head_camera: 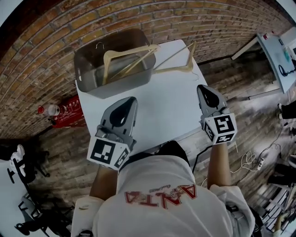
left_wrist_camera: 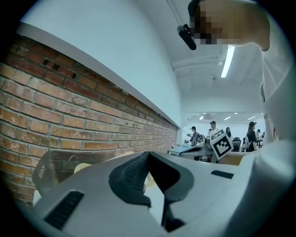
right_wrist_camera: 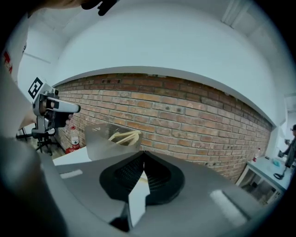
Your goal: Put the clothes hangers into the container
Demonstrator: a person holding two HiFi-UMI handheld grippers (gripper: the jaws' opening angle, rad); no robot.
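Shut tip to tip and empty: left claw and right claw, both over near part of white worktop, well short of the hangers. One wooden hanger already in grey container at far left, propped up w/ an end over the right rim. Second hanger flat on worktop at far right, just beside container. Prob. next: reach w/ right claw, the nearer one. Open wide before arriving, come in low, pinch the thin bar, lift clear of the rim, then lower in beside the first w/o snagging it. Smooth bare top, so likely to slide if nudged. Brick wall behind, wood floor below, red extinguisher at left, side table far right, ppl in bg.
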